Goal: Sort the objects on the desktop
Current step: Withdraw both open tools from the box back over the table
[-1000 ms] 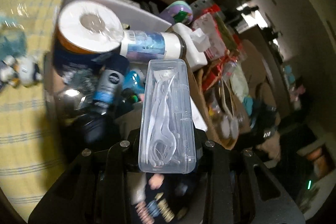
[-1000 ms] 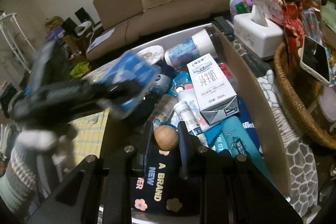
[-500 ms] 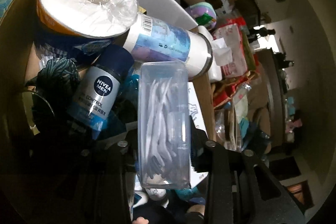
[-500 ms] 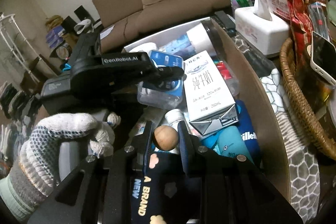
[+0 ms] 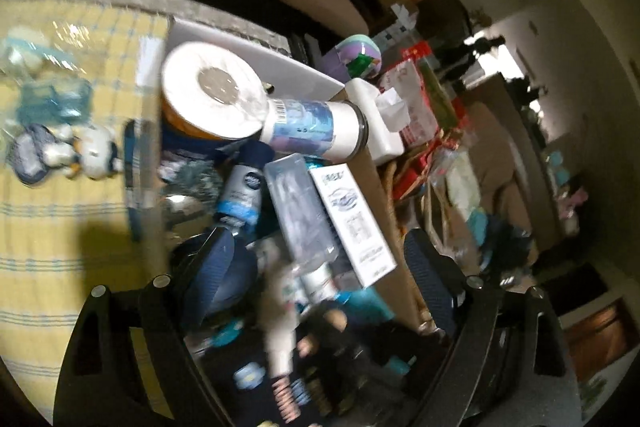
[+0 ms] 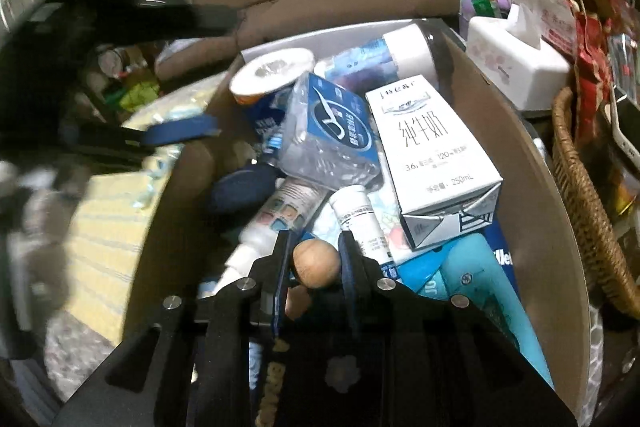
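Floss-pick case [image 5: 302,211] lies in the cardboard box [image 6: 532,211] beside the milk carton [image 6: 430,155] (left gripper [image 5: 320,279] spread, empty); right gripper [image 6: 314,263] clamps a wooden knob [image 6: 314,261].

Both grippers are matte black plastic frames with triangular cut-outs and round silver screw heads at the joints. The left gripper [image 5: 316,271] carries broad fingers faced in dark navy blue pads [image 5: 216,267]. The right gripper [image 6: 314,259] has slimmer black fingers [image 6: 282,251] edged with blue lining.
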`<move>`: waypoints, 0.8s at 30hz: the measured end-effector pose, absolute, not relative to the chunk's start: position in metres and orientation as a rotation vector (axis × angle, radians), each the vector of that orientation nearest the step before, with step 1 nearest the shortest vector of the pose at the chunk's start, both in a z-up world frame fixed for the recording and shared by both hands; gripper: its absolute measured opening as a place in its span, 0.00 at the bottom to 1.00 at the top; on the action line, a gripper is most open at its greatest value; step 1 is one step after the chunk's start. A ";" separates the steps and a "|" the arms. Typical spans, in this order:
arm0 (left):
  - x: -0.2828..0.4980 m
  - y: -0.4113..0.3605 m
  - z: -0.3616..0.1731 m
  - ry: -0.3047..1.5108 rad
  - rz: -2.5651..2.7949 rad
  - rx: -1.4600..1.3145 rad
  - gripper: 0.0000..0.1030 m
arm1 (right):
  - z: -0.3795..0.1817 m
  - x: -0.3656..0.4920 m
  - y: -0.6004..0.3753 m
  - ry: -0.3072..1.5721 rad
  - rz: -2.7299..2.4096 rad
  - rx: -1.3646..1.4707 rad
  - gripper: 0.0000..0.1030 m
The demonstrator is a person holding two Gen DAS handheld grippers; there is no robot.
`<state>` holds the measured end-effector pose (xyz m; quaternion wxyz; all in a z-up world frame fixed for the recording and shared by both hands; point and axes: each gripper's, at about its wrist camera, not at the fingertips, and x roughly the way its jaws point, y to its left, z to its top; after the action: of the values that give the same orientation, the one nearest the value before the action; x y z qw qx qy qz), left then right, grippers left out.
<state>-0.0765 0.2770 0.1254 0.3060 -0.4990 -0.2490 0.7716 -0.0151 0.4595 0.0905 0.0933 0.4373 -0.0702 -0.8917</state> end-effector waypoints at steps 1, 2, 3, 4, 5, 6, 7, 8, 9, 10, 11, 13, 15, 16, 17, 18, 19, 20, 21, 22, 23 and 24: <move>-0.074 0.275 0.131 -0.632 2.049 -1.317 0.91 | 0.094 -0.013 0.463 -0.244 -2.654 1.277 0.25; -0.067 0.270 0.133 -0.585 2.056 -1.314 0.94 | 0.098 -0.010 0.469 -0.298 -2.647 1.252 0.34; -0.063 0.265 0.137 -0.559 2.059 -1.313 0.98 | 0.103 -0.006 0.477 -0.397 -2.625 1.226 0.39; -0.057 0.258 0.139 -0.521 2.073 -1.307 0.98 | 0.109 -0.002 0.483 -0.465 -2.614 1.204 0.49; -0.051 0.251 0.141 -0.462 2.106 -1.298 0.98 | 0.115 0.001 0.489 -0.515 -2.614 1.180 0.52; -0.046 0.245 0.143 -0.414 2.140 -1.290 0.99 | 0.123 0.005 0.493 -0.537 -2.623 1.156 0.52; -0.041 0.237 0.144 -0.381 2.161 -1.286 0.99 | 0.130 0.008 0.496 -0.537 -2.634 1.144 0.52; -0.036 0.227 0.144 -0.344 2.187 -1.281 0.99 | 0.135 0.009 0.496 -0.532 -2.641 1.142 0.52; -0.031 0.215 0.144 -0.320 2.204 -1.282 0.99 | 0.141 0.011 0.494 -0.523 -2.642 1.144 0.52; -0.026 0.202 0.143 -0.308 2.218 -1.286 0.99 | 0.146 0.014 0.491 -0.511 -2.635 1.145 0.52; -0.021 0.190 0.142 -0.305 2.223 -1.287 0.99 | 0.150 0.016 0.487 -0.495 -2.631 1.146 0.53; -0.012 0.161 0.138 -0.299 2.245 -1.288 1.00 | 0.160 0.021 0.473 -0.455 -2.621 1.131 0.66; -0.003 0.132 0.133 -0.276 2.286 -1.301 1.00 | 0.166 0.026 0.458 -0.420 -2.613 1.093 0.84; 0.002 0.116 0.130 -0.262 2.307 -1.317 1.00 | 0.169 0.028 0.450 -0.401 -2.609 1.080 0.85; 0.005 0.105 0.127 -0.255 2.320 -1.330 1.00 | 0.169 0.028 0.442 -0.385 -2.600 1.080 0.85; 0.008 0.092 0.124 -0.245 2.343 -1.347 1.00 | 0.170 0.028 0.432 -0.367 -2.587 1.087 0.85; 0.011 0.081 0.121 -0.237 2.364 -1.356 1.00 | 0.171 0.027 0.423 -0.350 -2.576 1.093 0.85; 0.014 0.073 0.118 -0.229 2.383 -1.361 1.00 | 0.171 0.027 0.414 -0.333 -2.570 1.095 0.85; 0.016 0.066 0.115 -0.217 2.405 -1.365 1.00 | 0.172 0.027 0.403 -0.318 -2.563 1.092 0.85; 0.019 0.059 0.112 -0.203 2.426 -1.365 1.00 | 0.172 0.027 0.394 -0.313 -2.556 1.086 0.85; 0.021 0.051 0.108 -0.180 2.450 -1.364 1.00 | 0.172 0.026 0.387 -0.313 -2.548 1.082 0.85; 0.023 0.046 0.104 -0.158 2.463 -1.365 1.00 | 0.171 0.025 0.377 -0.319 -2.535 1.083 0.85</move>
<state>0.0226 0.0455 0.1045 0.1598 -0.4777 -0.0552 0.8621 0.0249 0.3772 0.1710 0.1821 0.3836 -0.1129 -0.8983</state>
